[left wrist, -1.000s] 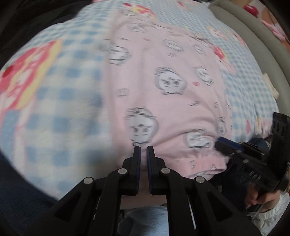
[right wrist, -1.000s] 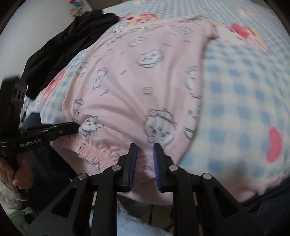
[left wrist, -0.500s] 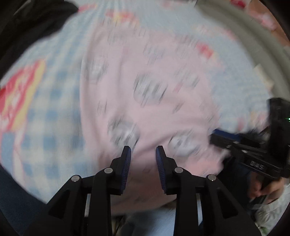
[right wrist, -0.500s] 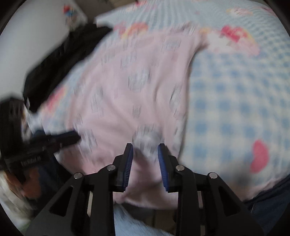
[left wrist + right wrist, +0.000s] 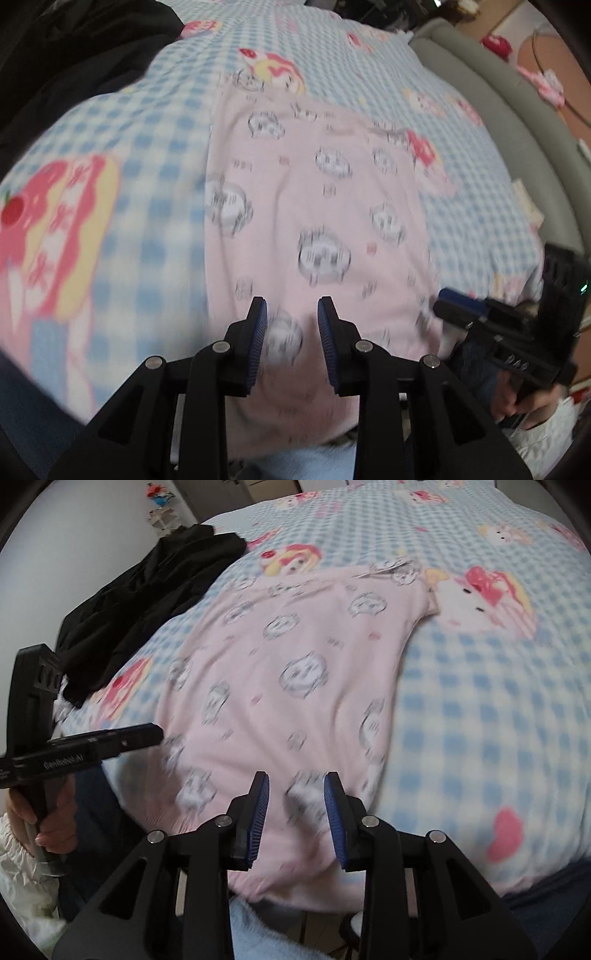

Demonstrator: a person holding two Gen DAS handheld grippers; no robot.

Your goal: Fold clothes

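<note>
A pink garment printed with cartoon faces (image 5: 314, 206) lies spread flat on the blue checked bedspread (image 5: 155, 155); its near hem hangs over the bed's front edge. It also shows in the right wrist view (image 5: 295, 672). My left gripper (image 5: 291, 321) is open and empty above the garment's near hem. My right gripper (image 5: 295, 797) is open and empty above the hem's right part. Each gripper shows in the other's view: the right one (image 5: 491, 325), the left one (image 5: 85, 746).
A black garment (image 5: 147, 602) lies bunched on the bed's far left. A grey padded bed frame (image 5: 517, 118) runs along the right side. The bedspread (image 5: 480, 709) carries pink cartoon prints. A light blue cloth (image 5: 258, 934) lies below the grippers.
Both grippers have opened and let go of the pink garment's hem. They have pulled back a little, and the garment now lies flat.
</note>
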